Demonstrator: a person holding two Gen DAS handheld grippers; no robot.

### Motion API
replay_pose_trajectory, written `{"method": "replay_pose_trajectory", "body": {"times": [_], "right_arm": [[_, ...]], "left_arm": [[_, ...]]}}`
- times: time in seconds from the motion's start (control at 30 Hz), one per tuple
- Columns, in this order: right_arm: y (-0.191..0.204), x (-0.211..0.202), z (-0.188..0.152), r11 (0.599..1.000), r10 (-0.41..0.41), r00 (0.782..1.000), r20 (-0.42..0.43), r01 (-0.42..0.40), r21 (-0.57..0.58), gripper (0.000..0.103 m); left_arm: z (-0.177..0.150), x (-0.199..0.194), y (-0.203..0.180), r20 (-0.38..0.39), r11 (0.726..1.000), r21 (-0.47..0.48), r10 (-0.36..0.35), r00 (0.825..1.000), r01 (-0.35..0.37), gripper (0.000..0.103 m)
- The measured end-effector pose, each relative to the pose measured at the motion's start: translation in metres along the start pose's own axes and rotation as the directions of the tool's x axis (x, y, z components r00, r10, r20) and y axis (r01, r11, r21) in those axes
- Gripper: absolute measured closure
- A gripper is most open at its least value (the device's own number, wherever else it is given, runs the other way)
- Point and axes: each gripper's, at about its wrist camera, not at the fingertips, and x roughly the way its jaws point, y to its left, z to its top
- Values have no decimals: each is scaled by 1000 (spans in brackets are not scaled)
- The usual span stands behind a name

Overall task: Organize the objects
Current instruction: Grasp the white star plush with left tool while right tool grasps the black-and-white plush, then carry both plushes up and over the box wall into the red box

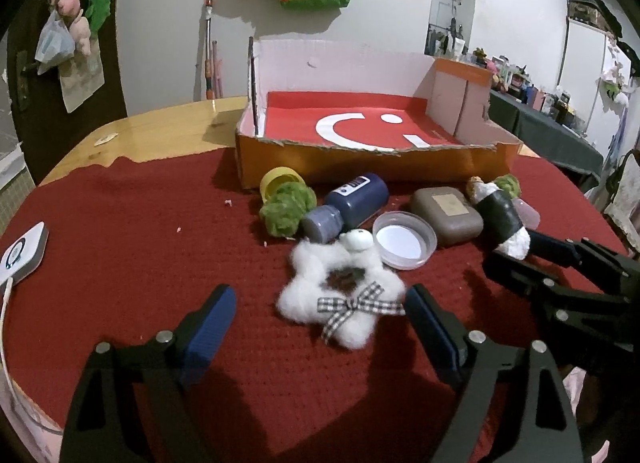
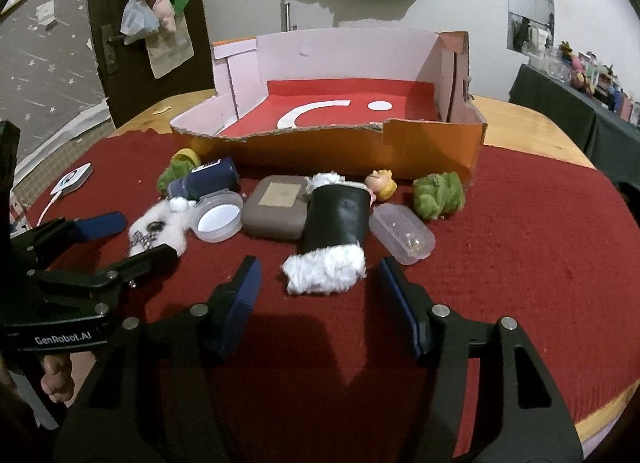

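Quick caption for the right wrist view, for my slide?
Open right tongs approach a black-and-white plush roll among clutter before an empty cardboard box.

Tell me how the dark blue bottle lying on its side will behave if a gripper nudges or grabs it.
The dark blue bottle is round and lies on its side, so a nudge would probably roll it, though the red cloth and the green plush beside it may check that. It looks rigid and smooth, so the pads could slip on the curve. Its weight cannot be judged.
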Motion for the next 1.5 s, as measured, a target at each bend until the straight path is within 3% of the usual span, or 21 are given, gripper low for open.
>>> {"method": "replay_pose_trajectory", "body": {"times": [0.33, 0.43, 0.6, 0.73, 1.5], "right_arm": [[-5, 10, 10, 1000, 5, 1000, -14, -5, -1, 52], [-6, 11, 11, 1000, 20, 1000, -19, -20, 3, 62], [-7, 11, 11, 999, 33, 999, -19, -33, 15, 71], [-7, 8, 11, 999, 45, 999, -16, -45, 21, 74], [4, -13, 22, 996, 84, 996, 39, -85, 4, 74]], "left_arm": [[6, 9, -4, -3, 999, 31, 5, 1000, -5, 19], [8, 10, -6, -3, 999, 42, 1, 1000, -1, 24], [7, 7, -8, 2, 998, 56, -10, 1000, 10, 43], [6, 5, -9, 5, 998, 57, -11, 1000, 10, 44], [22, -19, -9, 60, 998, 53, -49, 997, 45, 47]]}}
